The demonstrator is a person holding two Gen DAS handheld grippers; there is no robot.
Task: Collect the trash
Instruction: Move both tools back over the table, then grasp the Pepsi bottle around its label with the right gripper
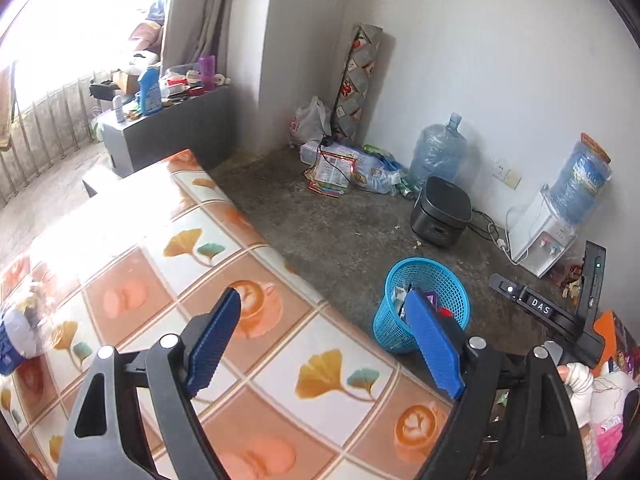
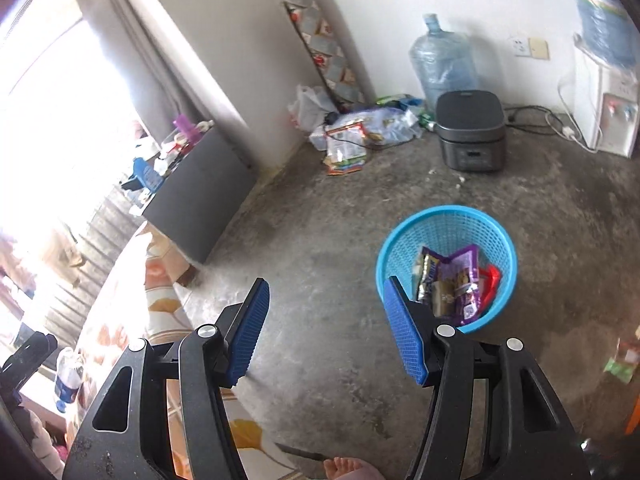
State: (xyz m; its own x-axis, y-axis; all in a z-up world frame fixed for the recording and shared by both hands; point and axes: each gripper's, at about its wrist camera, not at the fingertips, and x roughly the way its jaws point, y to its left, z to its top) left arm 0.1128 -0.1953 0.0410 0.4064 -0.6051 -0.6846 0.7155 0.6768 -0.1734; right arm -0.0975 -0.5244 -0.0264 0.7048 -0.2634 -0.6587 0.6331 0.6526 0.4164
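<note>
Blue plastic makes up the little basket (image 2: pixel 446 268) on the grey floor, at the lower right of the right wrist view. It already has trash in it: a purple wrapper (image 2: pixel 464 280), a shiny packet and something red.

Both claws are empty. The left gripper (image 1: pixel 324 344) has its jaws wide apart over the tiled tablecloth (image 1: pixel 256 320), with nothing between them. The right gripper (image 2: pixel 324 328) is also open, less wide, and hangs over bare floor just left of the basket.

I think the job now is to find the next bit of trash. A good way is to reach for one piece at a time, close the pads on its middle, then carry it right over the basket rim before letting go, so it does not fall beside it.

More trash may be at the far right of the right wrist view, where a green and red scrap (image 2: pixel 624 360) lies on the floor, but it is too blurry to be sure. A pile of packets (image 2: pixel 360 136) sits in the top middle by the wall.

Things to watch: the black cooker (image 2: pixel 470 132) and its cords, the big water bottle (image 2: pixel 444 64), and a bare foot (image 2: pixel 348 468) at the bottom edge near the claw.
</note>
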